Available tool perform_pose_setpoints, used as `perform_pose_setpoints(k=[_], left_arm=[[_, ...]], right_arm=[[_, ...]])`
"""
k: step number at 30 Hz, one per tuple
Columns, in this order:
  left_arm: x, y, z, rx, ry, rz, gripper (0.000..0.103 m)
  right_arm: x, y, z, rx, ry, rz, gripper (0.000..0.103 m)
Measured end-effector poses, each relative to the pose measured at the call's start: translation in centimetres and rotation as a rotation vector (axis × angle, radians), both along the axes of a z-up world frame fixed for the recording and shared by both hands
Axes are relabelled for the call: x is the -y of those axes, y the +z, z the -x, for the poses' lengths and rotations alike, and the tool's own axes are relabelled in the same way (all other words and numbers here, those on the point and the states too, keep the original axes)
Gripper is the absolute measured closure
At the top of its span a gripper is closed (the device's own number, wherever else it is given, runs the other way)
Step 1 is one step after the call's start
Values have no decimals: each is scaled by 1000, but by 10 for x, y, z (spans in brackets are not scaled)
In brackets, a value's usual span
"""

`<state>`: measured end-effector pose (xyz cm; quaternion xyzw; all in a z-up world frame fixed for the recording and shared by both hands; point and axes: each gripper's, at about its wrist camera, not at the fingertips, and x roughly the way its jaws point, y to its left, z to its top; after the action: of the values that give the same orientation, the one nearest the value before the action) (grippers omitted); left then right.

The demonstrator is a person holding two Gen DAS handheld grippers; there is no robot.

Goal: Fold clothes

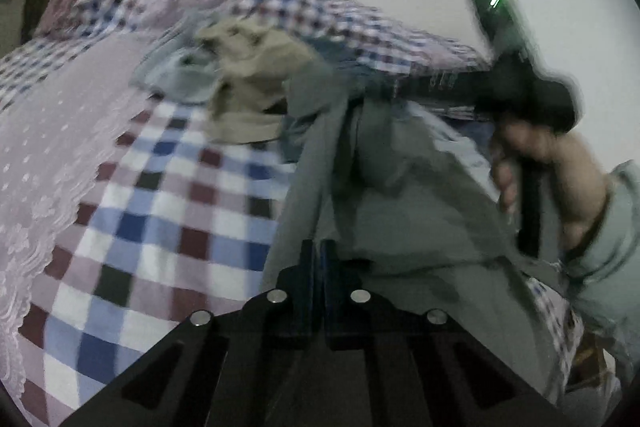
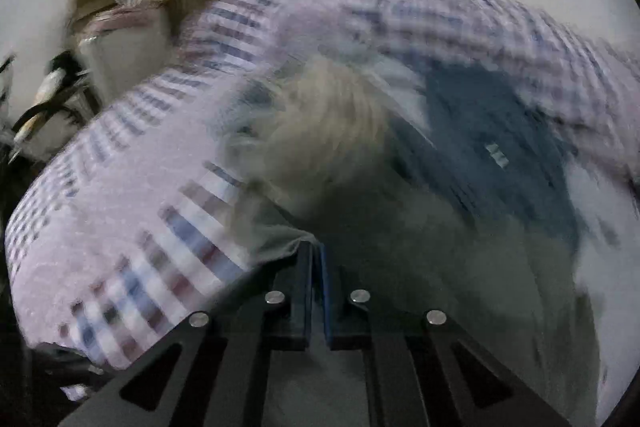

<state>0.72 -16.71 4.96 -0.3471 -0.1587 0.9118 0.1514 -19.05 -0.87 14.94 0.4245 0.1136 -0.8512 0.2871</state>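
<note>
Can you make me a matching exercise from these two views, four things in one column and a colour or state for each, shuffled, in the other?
Things:
1. left gripper
2. crumpled garment in the pile
3. bed cover
4. sleeve on the person's arm

Colour or state:
A. beige
B. pale grey-green
C. shut on the grey garment
D. checked in blue, dark red and white

Pairs: 1-C, 2-A, 3-D, 4-B
</note>
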Motion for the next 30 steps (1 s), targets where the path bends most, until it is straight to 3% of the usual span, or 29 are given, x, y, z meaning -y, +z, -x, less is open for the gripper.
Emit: perform_pose_setpoints(k=[4,6,11,13,16,22,24,29,30], left_arm=[[-19,4,-4,-14,-59,20,101],[-28,4,-6,-13,-87,27,101],[-44,5,-10,-10,-116,35,101],[-45,5,-12,-8,-116,29,101],[-45,4,-10,-3,-115,24,101],[-44,3,-7,5,-113,13,101],[-44,2,-6,8,-112,10,101],[-40,1,-5,16,-101,7,101],[-39,1,-5,16,-97,5,101]], right_arm=[[-56,-41,-6,125,-103,-109,97],[-70,-44,-14,131,-121,-145,95],[-62,-10,-37,-27,-88,-172,61],[-44,3,-54,-98,-1,-147,59],[-8,2,-66,-169,122,-201,59],[33,-44,-55,-197,252,-381,65],[39,-58,-41,-194,249,-422,77],[38,-74,-13,-141,190,-417,88],[34,-72,-10,-126,173,-384,101]])
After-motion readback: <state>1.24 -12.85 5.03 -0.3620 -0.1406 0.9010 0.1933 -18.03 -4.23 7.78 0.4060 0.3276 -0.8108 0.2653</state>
